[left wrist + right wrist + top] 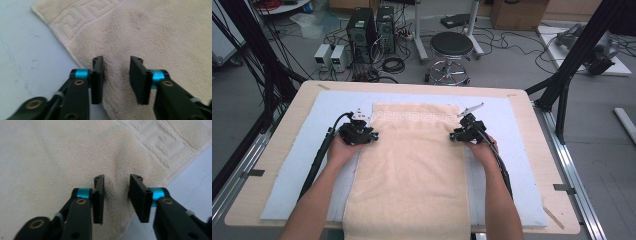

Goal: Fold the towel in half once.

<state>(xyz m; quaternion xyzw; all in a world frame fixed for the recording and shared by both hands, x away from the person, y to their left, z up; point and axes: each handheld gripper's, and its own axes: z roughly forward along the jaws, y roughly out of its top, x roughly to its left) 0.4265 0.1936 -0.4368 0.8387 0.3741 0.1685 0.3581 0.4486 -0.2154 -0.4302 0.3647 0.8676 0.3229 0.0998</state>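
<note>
A cream towel (412, 170) with a key-pattern border lies flat down the middle of the pale blue mat (297, 165), its near end hanging over the table's front edge. My left gripper (372, 136) sits on the towel's left edge, just below the patterned band. In the left gripper view the towel (150, 30) edge runs between the jaws of the left gripper (116, 77), creased and dark in the gap. My right gripper (453, 135) mirrors it on the right edge. Its own view shows the towel (50, 157) puckered into a ridge between the jaws of the right gripper (115, 195).
The mat covers most of a light wooden table (267, 150). Behind the table stand a black stool (451, 50), computer towers (367, 27) and loose cables on the floor. Black frame posts (572, 65) rise at both sides.
</note>
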